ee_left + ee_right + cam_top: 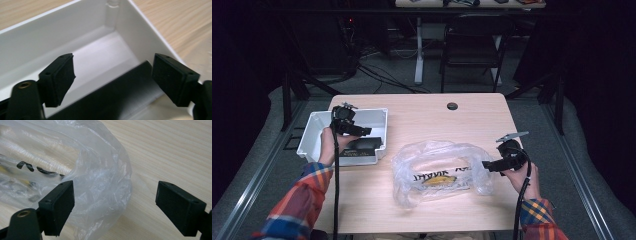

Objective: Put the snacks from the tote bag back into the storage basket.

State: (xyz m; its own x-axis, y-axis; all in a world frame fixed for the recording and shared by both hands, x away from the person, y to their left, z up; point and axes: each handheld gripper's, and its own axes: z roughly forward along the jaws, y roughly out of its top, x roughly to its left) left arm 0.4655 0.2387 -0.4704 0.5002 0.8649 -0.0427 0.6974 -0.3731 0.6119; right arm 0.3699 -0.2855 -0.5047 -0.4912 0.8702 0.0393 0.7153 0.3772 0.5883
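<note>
A white bin (319, 125) stands at the table's left. A flat black object (362, 146) lies in its near right part. My left gripper (364, 131) hovers over the bin, held by a hand in a plaid sleeve. In the left gripper view its jaws (113, 72) stand wide open above the black object (115, 100), clear of the bin wall (50, 37). A crumpled clear plastic bag (439, 172) with black lettering and a yellow mark lies mid-table. My right gripper (486, 165) is open at the bag's right end. The bag's edge (100, 177) bulges between its jaws (115, 202), close to the left pad.
The wooden table (422, 120) has a black round grommet (452, 106) near its far edge. A dark chair (472, 45) and a white desk leg (418, 50) stand on the floor behind it. Bare wood lies to the right of the bag.
</note>
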